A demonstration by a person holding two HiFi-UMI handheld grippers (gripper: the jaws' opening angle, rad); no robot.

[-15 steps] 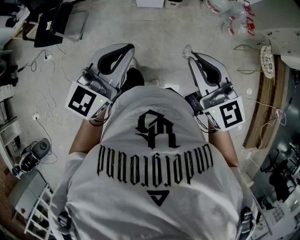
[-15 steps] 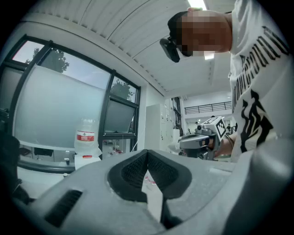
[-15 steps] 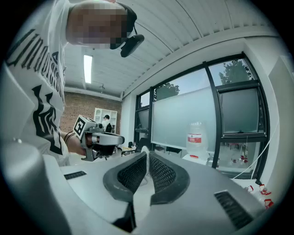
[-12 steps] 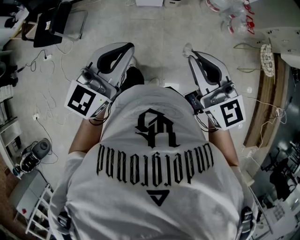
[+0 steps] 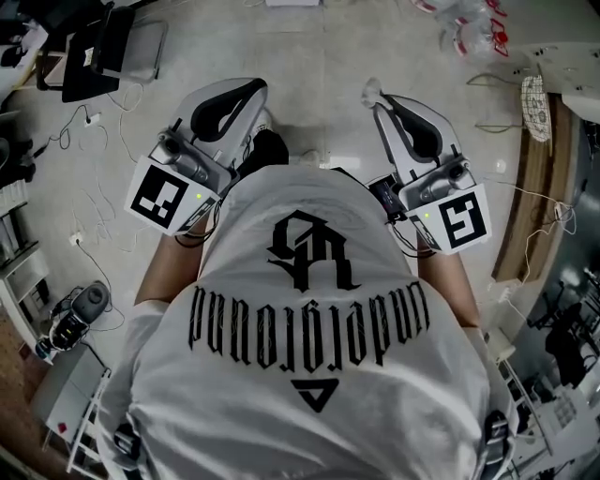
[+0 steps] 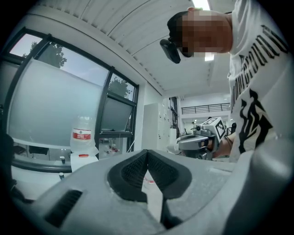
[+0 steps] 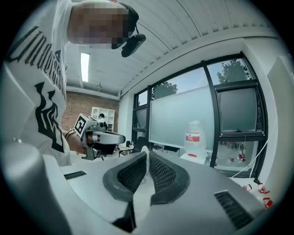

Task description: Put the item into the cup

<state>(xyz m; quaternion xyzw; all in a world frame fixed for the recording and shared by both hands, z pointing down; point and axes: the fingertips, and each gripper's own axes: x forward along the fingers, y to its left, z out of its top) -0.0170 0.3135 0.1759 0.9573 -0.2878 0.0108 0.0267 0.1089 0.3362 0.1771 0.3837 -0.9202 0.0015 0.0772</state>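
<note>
No cup shows in any view. I hold both grippers at waist height in front of the white printed shirt (image 5: 309,319), pointing away from the body. The left gripper (image 5: 261,90) has its dark pads meeting at the tip (image 6: 147,151), with nothing between them. The right gripper (image 5: 377,101) is shut, and a small white item (image 7: 145,150) sticks out between its pad tips; it shows as a pale blob (image 5: 372,91) in the head view. Each gripper view shows the other gripper, the right gripper (image 6: 202,140) and the left gripper (image 7: 98,137).
Below me is pale floor with loose cables (image 5: 94,187), a black chair (image 5: 103,47) at top left, plastic bags (image 5: 469,28) at the top and a wooden edge (image 5: 532,187) on the right. A water bottle (image 6: 81,137) (image 7: 195,137) stands by the windows.
The head view has shifted slightly. Both grippers stay at the waist in the same pose, jaws unchanged.
</note>
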